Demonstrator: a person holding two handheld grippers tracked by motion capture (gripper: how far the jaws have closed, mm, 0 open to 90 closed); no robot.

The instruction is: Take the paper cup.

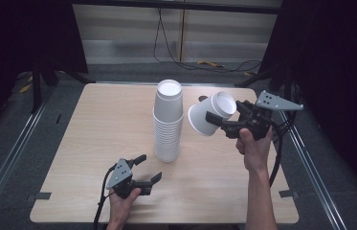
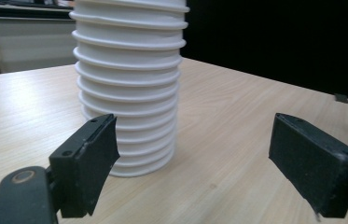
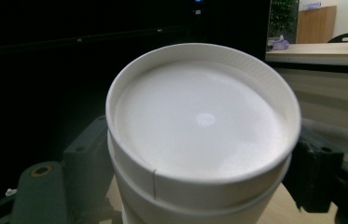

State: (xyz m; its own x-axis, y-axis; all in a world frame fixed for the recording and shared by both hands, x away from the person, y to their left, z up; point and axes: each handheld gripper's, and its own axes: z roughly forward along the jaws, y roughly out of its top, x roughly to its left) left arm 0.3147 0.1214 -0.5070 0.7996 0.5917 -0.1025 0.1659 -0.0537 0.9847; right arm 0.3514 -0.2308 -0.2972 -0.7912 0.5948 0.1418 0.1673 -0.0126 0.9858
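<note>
Your right gripper (image 1: 224, 120) grips a white paper cup (image 1: 210, 113), tilted in the air just right of the cup stack (image 1: 168, 120) at the desk (image 1: 94, 129) centre. Your left gripper (image 1: 146, 168) rests with jaws apart near the front edge, before the stack.

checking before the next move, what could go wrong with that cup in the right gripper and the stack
1. The right gripper holds the loose cup tilted beside the tall cup stack; swinging it could topple the stack.
2. The left gripper is open and apart from the stack, so nothing steadies it.
</note>
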